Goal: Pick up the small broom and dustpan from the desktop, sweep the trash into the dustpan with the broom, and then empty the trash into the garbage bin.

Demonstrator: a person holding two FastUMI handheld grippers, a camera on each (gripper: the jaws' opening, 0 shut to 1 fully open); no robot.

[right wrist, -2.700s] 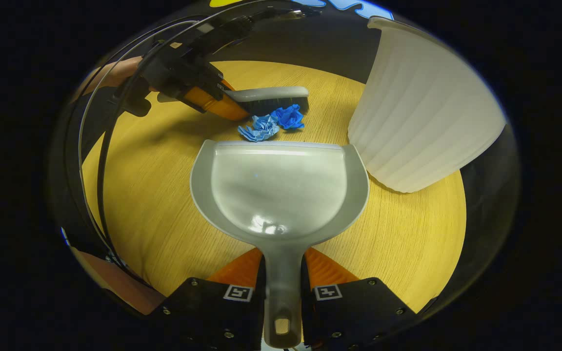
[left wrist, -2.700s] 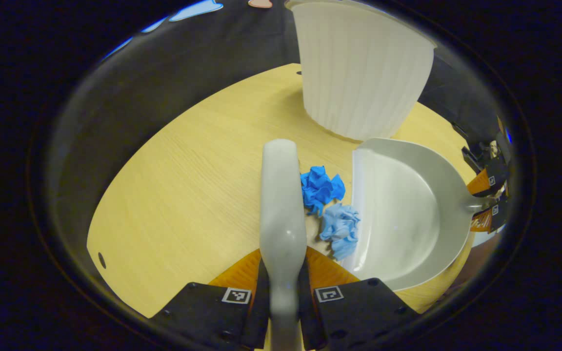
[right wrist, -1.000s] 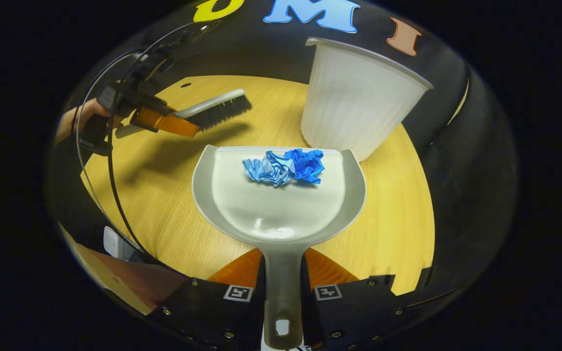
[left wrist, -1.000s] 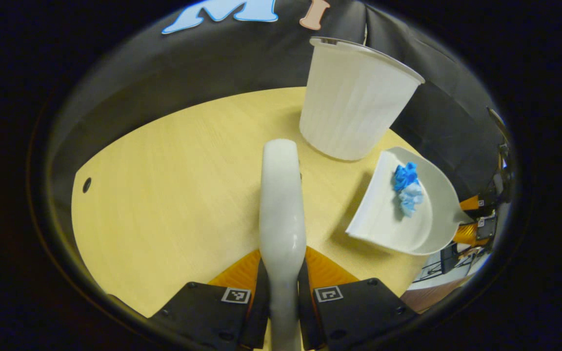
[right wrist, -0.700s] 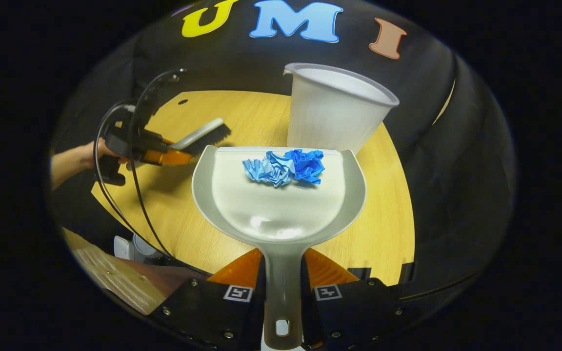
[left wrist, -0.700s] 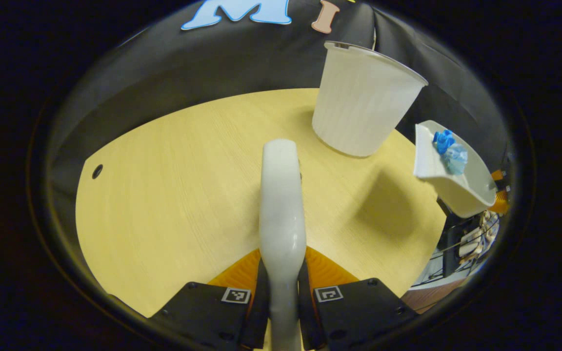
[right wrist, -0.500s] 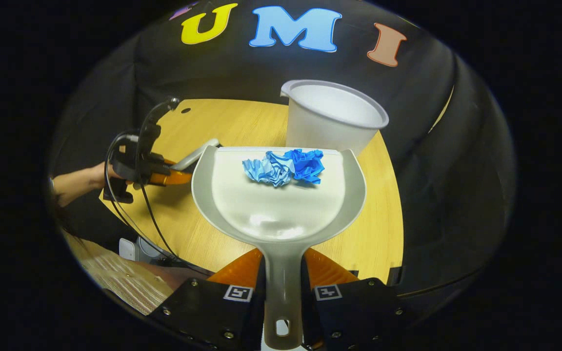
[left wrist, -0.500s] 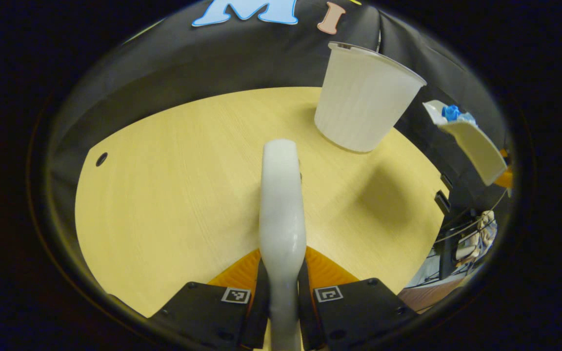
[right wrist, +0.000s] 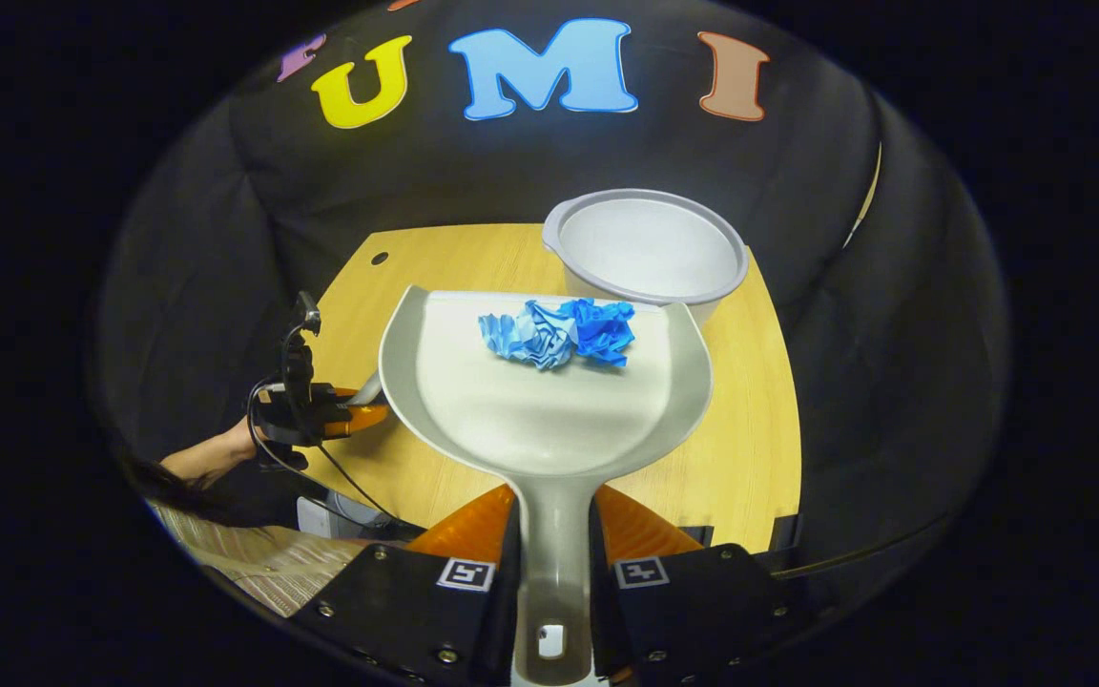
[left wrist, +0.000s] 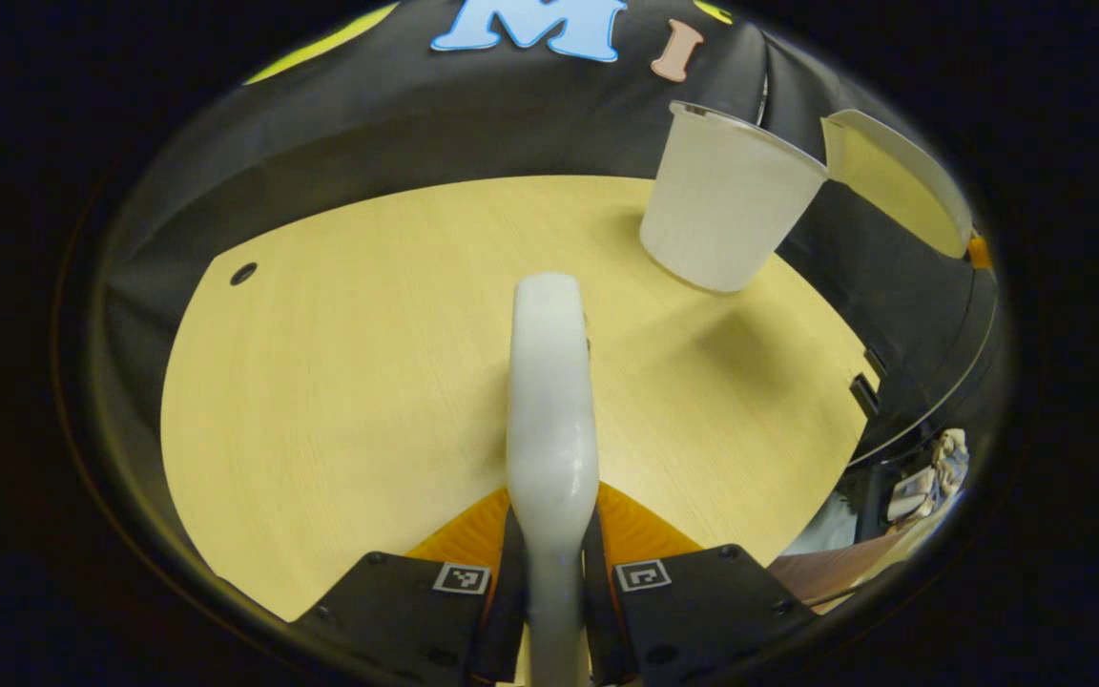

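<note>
1. In the right gripper view the right gripper [right wrist: 552, 582] clamps the handle of the dustpan [right wrist: 540, 420] between both fingers, and the pan spreads out ahead of them
2. Two crumpled paper balls lie touching near the pan's far lip: the light blue paper [right wrist: 528, 336] on the left, the dark blue paper [right wrist: 605, 329] on the right. Earlier they lay on the table at the pan's lip; since being swept in they have kept the same spot
3. Just beyond the lip stands the white garbage bin [right wrist: 647, 250], its open mouth now seen from above. Half a second ago it showed more of its side wall, so the pan has risen and come closer to the rim
4. Below the pan lies the wooden table [right wrist: 750, 420]
5. Far to the left and lower, a hand [right wrist: 230, 447] holds the left gripper [right wrist: 340, 412], now smaller and lower in this view than a moment ago
6. In the left gripper view the left gripper [left wrist: 552, 582] grips the handle of the broom [left wrist: 549, 401] between both fingers; the broom points straight ahead over the table [left wrist: 340, 382], as before
7. Ahead and to the right stands the garbage bin [left wrist: 726, 215]; the dustpan [left wrist: 893, 186] hangs just right of its rim, higher than before, its underside showing
</note>
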